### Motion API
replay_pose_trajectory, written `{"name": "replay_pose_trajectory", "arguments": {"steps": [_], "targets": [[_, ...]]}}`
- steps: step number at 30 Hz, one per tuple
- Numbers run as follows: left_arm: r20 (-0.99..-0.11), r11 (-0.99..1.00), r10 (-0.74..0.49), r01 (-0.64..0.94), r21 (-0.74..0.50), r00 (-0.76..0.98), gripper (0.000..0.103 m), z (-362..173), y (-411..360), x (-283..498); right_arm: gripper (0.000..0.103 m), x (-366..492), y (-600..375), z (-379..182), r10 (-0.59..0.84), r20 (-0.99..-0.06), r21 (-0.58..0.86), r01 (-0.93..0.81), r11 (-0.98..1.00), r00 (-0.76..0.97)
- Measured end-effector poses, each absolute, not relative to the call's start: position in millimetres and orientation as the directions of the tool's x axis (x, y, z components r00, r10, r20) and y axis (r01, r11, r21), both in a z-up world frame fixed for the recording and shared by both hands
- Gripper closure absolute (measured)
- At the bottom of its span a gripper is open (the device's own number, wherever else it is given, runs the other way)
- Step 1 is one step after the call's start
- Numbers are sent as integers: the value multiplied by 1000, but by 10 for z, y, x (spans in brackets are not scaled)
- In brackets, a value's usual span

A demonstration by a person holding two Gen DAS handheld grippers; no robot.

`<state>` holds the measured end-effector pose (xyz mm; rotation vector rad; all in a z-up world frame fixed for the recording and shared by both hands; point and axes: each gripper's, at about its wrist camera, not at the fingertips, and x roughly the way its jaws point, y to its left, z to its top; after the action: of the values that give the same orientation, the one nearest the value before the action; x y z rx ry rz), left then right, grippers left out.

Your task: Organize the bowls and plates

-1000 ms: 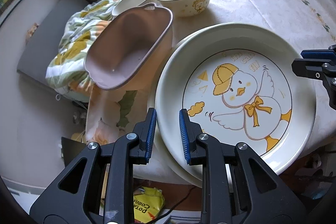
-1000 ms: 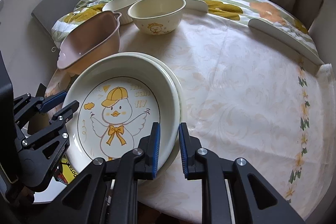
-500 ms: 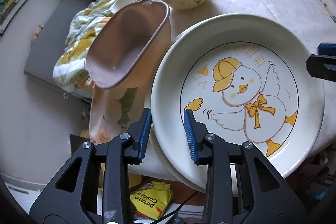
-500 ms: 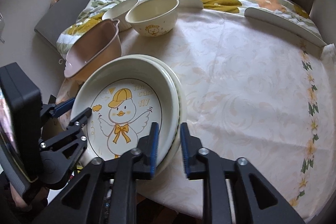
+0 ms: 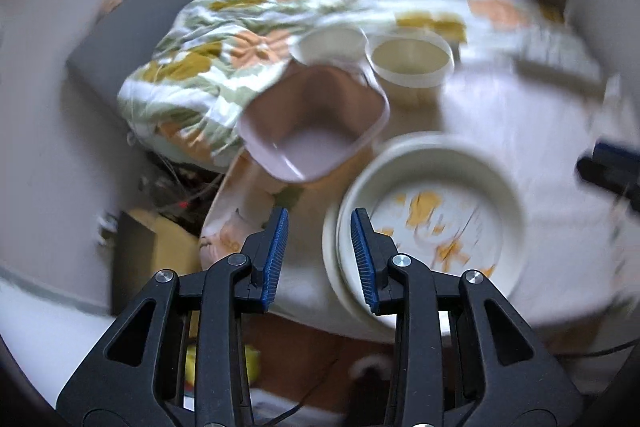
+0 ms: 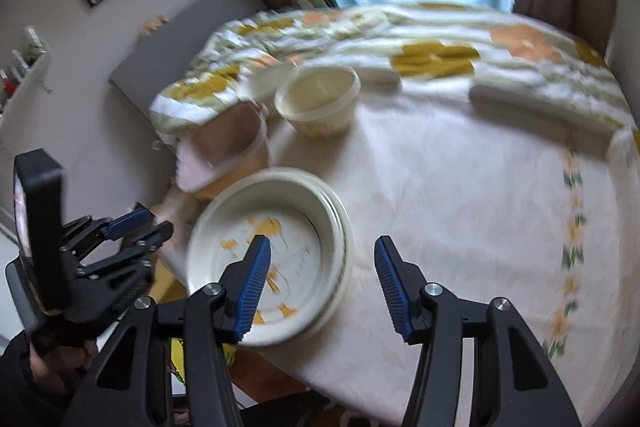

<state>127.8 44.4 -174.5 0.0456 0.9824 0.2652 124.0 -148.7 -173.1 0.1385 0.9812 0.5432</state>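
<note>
A stack of cream plates (image 5: 436,171), the top one printed with a yellow duck, lies at the near left edge of the table. My left gripper (image 5: 319,255) hovers above the stack's left rim. Its jaws are opening, and the rim shows below the gap, untouched. My right gripper (image 6: 324,283) hangs over the stack (image 6: 288,215) at its right rim, jaws opening wide and touching nothing. Behind the plates are a pink squarish bowl (image 5: 316,131), a cream bowl (image 5: 410,63) and a small white bowl (image 5: 328,43). The left gripper (image 6: 120,231) also shows in the right wrist view. Both views are blurred.
A pale tablecloth (image 6: 460,207) covers the round table, and the plates overhang its near edge. A floral quilt (image 6: 436,23) lies bunched across the back. A long white piece (image 6: 540,107) lies at the back right. The floor and some clutter (image 5: 172,187) are below left.
Both grippers have let go of the plate stack's rims, opened and lifted away from the table. The plates now look smaller and lie flat on the cloth.
</note>
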Motion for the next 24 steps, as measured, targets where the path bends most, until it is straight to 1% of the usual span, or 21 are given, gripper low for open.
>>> {"name": "replay_pose_trajectory", "arguments": {"steps": [1, 2, 3, 5, 7, 9, 13, 18, 20, 21, 22, 23, 24], "targets": [[-813, 966, 225, -231, 116, 536, 36, -1674, 520, 1264, 20, 1263, -1474, -1676, 508, -739, 352, -390, 851, 442], [-809, 963, 217, -255, 86, 547, 14, -1627, 585, 1254, 10, 1301, -1450, -1617, 528, -720, 358, -411, 838, 450], [-787, 955, 220, -293, 52, 577, 1, -1554, 668, 1212, 9, 1338, -1418, -1574, 543, -708, 362, -428, 828, 452], [-769, 943, 214, -332, 2, 602, 1, -1462, 791, 1179, 9, 1436, -1315, -1513, 560, -701, 363, -455, 813, 442], [-784, 935, 195, -354, -34, 590, 1, -1434, 893, 1219, 9, 1554, -1204, -1475, 583, -700, 376, -480, 792, 413], [-801, 919, 179, -388, -72, 572, 1, -1463, 1018, 1270, 9, 1722, -1057, -1457, 584, -726, 375, -503, 779, 363], [-834, 865, 104, -463, -192, 542, 1, -1640, 1333, 1394, 9, 2060, -782, -1509, 592, -758, 402, -518, 755, 273], [-870, 817, 48, -520, -249, 491, 1, -2007, 1583, 1659, 9, 2470, -403, -1847, 582, -803, 450, -509, 734, 130], [-882, 811, 31, -527, -252, 469, 2, -2139, 1624, 1769, 9, 2605, -268, -2039, 571, -817, 461, -505, 730, 80], [-890, 810, 26, -531, -248, 456, 4, -2222, 1653, 1848, 11, 2650, -218, -2117, 568, -820, 464, -503, 729, 66], [-894, 808, 23, -535, -247, 447, 9, -2278, 1681, 1900, 14, 2701, -160, -2187, 570, -820, 471, -503, 724, 52], [-899, 806, 17, -538, -246, 437, 12, -2338, 1707, 1949, 21, 2757, -84, -2271, 569, -822, 479, -503, 720, 33], [-907, 804, 6, -541, -247, 422, 17, -2416, 1749, 2024, 29, 2799, -18, -2336, 565, -825, 480, -504, 718, 18]]}}
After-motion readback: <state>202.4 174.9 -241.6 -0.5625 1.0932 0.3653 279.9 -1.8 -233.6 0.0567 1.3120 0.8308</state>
